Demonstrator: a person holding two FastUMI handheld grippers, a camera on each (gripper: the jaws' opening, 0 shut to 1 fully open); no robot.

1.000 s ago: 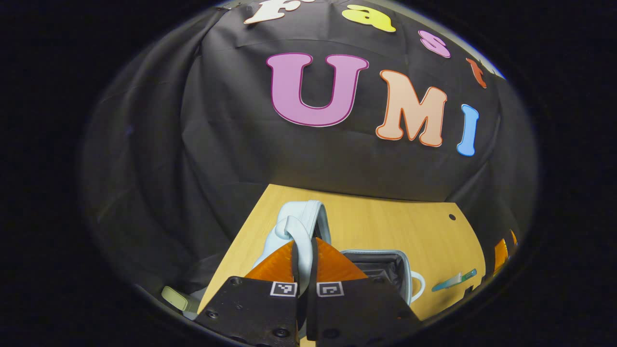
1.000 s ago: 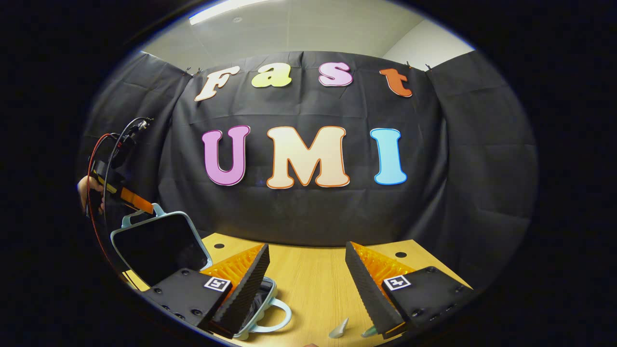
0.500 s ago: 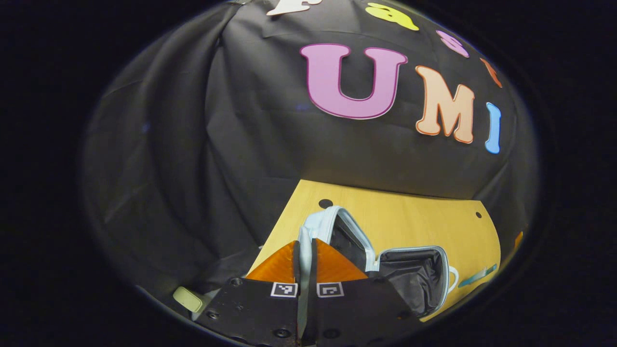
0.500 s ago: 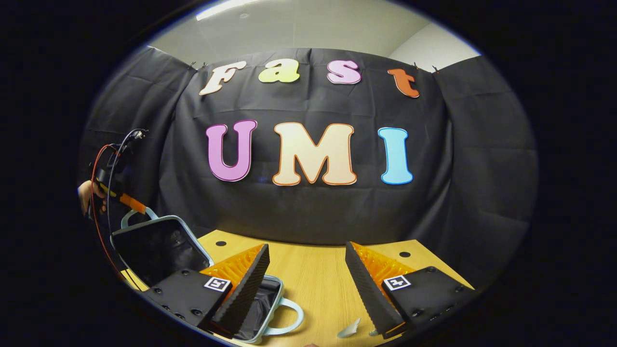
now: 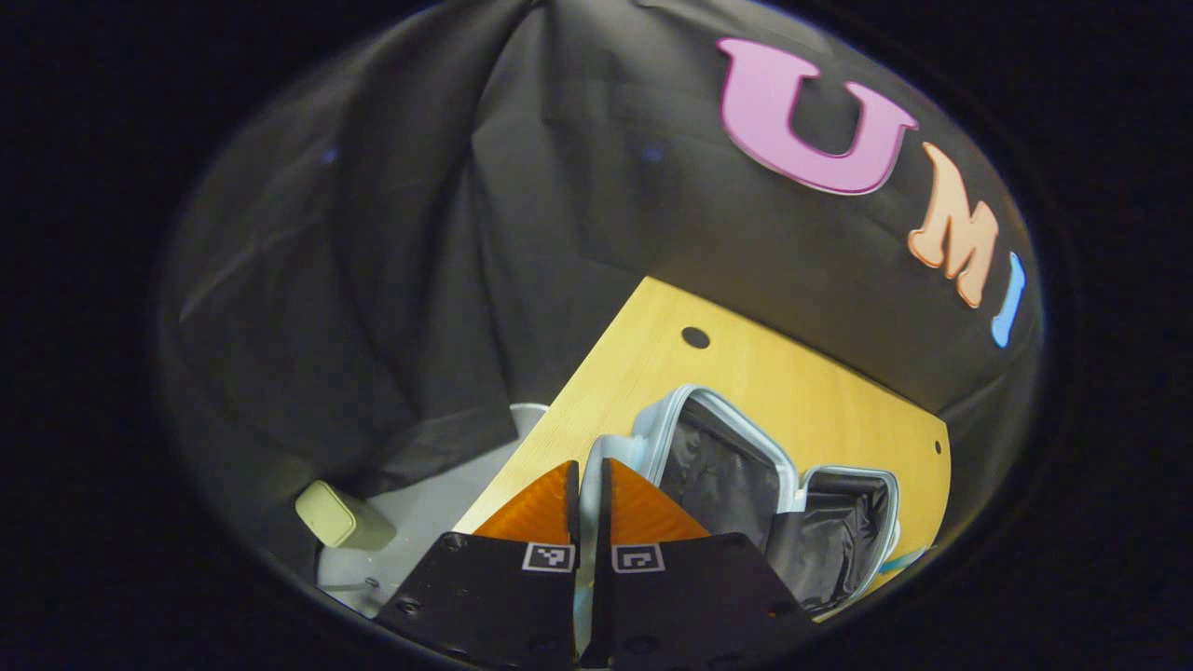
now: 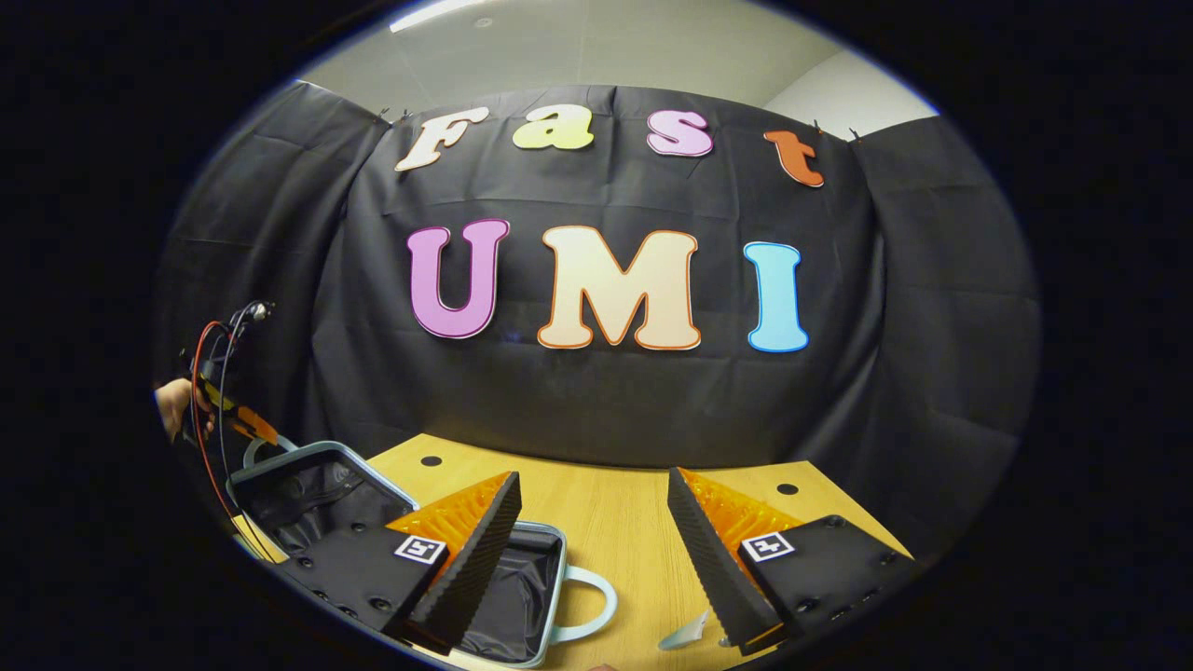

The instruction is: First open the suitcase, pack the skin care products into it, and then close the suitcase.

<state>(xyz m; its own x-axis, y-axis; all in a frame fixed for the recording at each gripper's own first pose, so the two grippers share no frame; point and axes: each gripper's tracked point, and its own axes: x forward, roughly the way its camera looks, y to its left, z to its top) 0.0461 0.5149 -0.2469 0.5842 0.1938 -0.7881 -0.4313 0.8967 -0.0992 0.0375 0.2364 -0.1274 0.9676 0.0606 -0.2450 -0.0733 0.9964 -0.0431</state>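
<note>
- The left gripper (image 5: 587,480) is pinching the suitcase (image 5: 746,466) lid's handle, lid hanging over the table's (image 5: 802,391) left edge.
- The right gripper (image 6: 592,522) is hovering with jaws apart above a skin care sachet (image 6: 685,634) near the front edge.
- Risk: letting go early could be dropping the lid, dragging the case off.

The suitcase (image 5: 713,410) has a pale blue shell and black lining, on a light wood-grain table (image 6: 615,522). A pale olive-green block (image 5: 326,513) lies on grey floor (image 5: 419,522).
</note>
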